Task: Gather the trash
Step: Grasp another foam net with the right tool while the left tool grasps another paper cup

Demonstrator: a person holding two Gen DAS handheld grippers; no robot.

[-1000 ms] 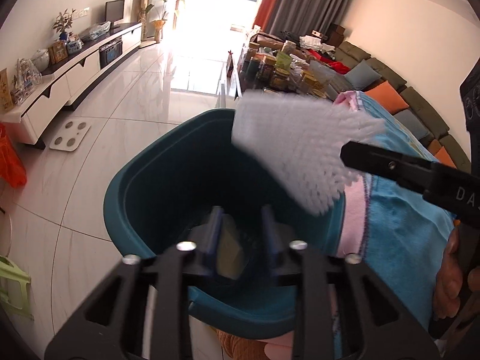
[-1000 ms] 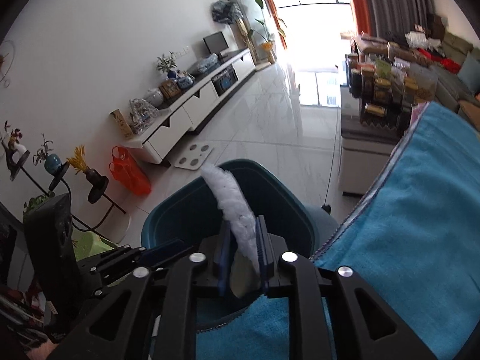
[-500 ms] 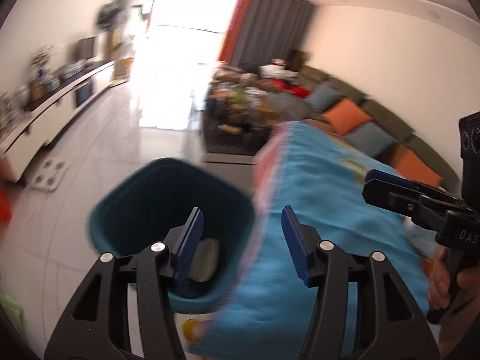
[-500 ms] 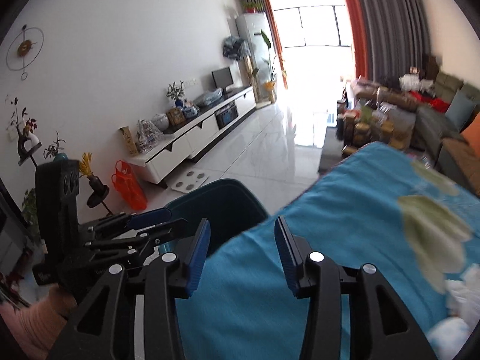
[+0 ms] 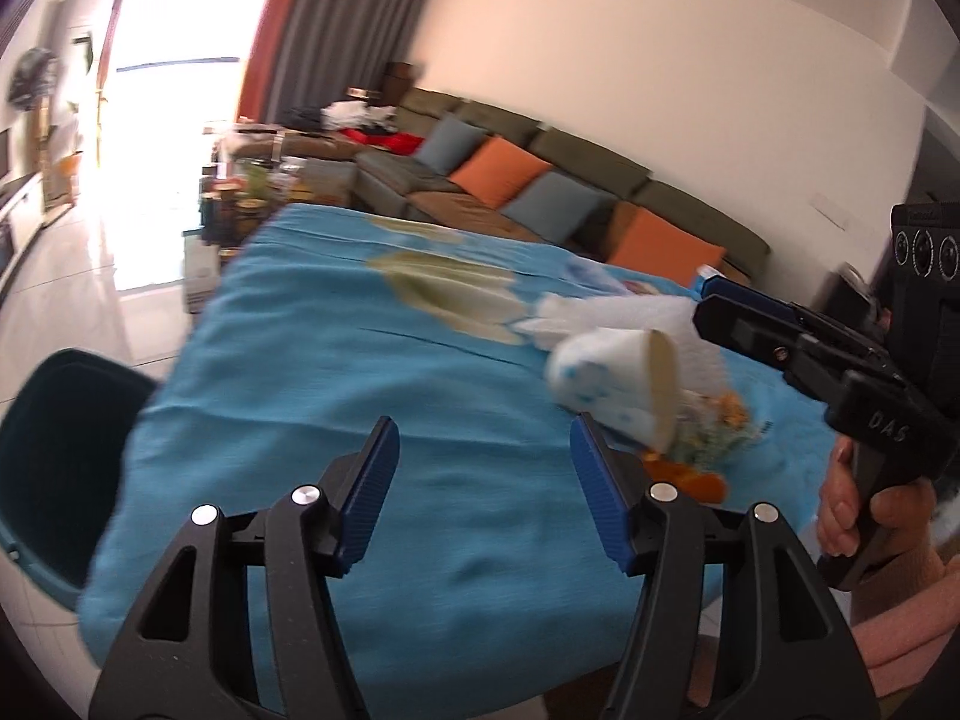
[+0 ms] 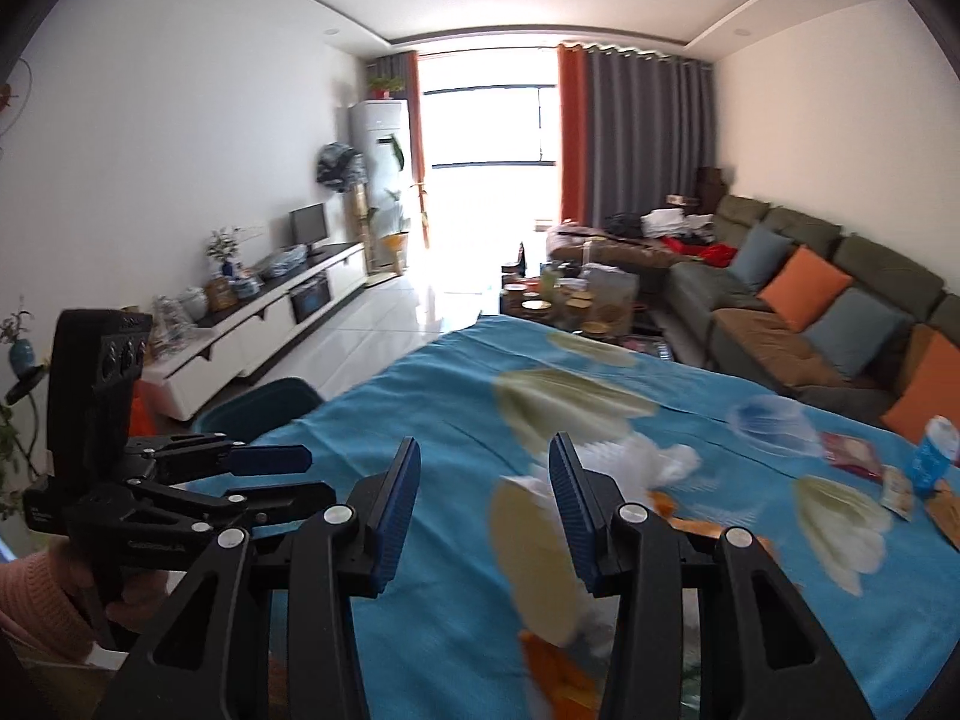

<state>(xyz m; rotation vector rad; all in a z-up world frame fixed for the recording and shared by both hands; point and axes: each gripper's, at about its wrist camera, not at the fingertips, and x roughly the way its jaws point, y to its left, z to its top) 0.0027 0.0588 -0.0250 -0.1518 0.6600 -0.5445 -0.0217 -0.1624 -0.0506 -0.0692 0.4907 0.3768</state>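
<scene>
Left wrist view. At far left stands the teal bin, just beside the worktop's near-left corner, its rim partly hidden by the hanging blue cloth. The left tool is at lower centre; its jaws have just been opening further and now stand wide, with only bare cloth between them. Just right of its right finger lies a tipped paper cup, mouth facing right, against crumpled white paper, with orange scraps beside it. At far right the right tool enters, held by a hand; its tips sit over the white paper, and from this side its jaw gap cannot be judged. This view alone shows the cup's patterned outside.

Right wrist view. At left the left tool is seen side-on above the cloth's left edge, with the bin behind it. The right tool stands moderately open, its jaws having just been opening, nothing pressed between the pads; the cup lies blurred under its right finger. Only this view shows the litter farther right: a clear plastic piece, wrappers and a small blue bottle near the cloth's right edge. The cloth's centre and far side lie open; the sofa bounds the right.
</scene>
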